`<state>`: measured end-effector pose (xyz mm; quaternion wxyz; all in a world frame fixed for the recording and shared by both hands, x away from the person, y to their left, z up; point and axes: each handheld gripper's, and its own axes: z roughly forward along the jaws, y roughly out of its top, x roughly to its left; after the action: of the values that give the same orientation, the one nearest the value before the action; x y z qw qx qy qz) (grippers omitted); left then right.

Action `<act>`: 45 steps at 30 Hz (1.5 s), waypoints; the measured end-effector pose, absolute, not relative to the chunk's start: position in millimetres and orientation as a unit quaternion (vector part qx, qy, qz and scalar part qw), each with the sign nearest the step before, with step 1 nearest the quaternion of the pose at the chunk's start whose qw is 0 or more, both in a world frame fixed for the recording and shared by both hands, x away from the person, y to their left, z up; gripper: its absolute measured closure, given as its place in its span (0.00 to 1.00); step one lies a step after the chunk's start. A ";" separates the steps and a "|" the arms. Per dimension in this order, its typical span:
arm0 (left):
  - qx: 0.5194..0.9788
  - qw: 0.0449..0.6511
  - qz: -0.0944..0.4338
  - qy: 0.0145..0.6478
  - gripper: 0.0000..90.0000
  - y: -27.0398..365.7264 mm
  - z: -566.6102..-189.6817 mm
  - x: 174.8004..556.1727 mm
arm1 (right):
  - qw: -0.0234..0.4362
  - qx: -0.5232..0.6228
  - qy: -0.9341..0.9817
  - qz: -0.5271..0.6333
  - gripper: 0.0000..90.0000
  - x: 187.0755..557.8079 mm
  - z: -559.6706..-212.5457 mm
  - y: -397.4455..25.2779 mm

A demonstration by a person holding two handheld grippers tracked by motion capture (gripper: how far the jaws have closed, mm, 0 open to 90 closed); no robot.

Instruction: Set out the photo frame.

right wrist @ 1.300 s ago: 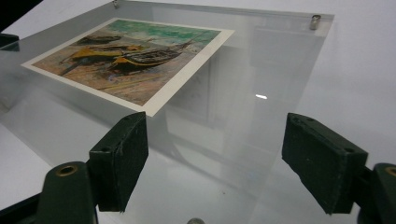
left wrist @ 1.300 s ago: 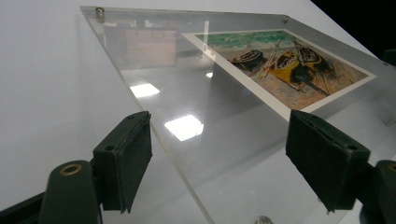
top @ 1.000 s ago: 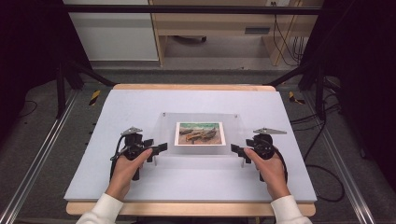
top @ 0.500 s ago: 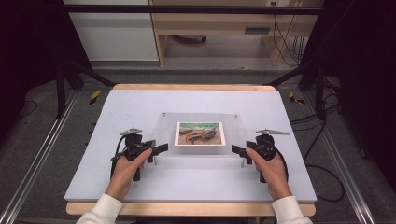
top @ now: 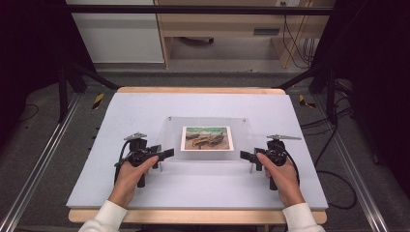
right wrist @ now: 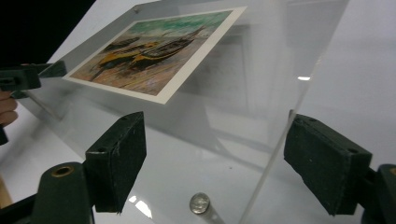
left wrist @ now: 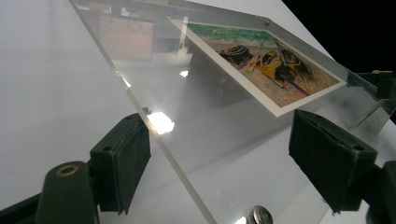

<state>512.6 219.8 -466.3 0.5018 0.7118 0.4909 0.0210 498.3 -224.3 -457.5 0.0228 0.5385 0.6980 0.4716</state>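
Left gripper (top: 163, 154) jaws wide apart astride clear acrylic frame (top: 169, 140) edge, right gripper (top: 246, 156) likewise, gripping nothing, boat picture (top: 207, 138) inside, white table (top: 203, 183).

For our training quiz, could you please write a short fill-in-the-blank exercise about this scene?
1. The clear acrylic frame holds a picture of ____ on a beach.
2. The left tongs are ____, jaws either side of the frame's edge.
3. The right tongs are ____ too.
4. The frame stands on a ____ table.

Missing words: boats; open; open; white
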 end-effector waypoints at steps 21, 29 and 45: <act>0.713 0.502 0.025 0.489 0.26 221.8 -465.8 512.3 | 0.042 0.545 0.699 0.461 0.25 496.4 -455.4 -219.7; 0.717 0.501 0.031 0.484 0.27 222.4 -463.6 510.0 | 0.051 0.537 0.704 0.462 0.25 494.7 -454.4 -219.2; 0.721 0.502 0.053 0.474 0.35 225.3 -457.3 498.8 | 0.079 0.514 0.720 0.459 0.26 484.2 -449.1 -216.9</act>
<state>498.8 225.3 -457.3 0.5022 0.7211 0.4743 0.0533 484.2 -216.9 -449.1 0.0790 0.5138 0.7205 0.4590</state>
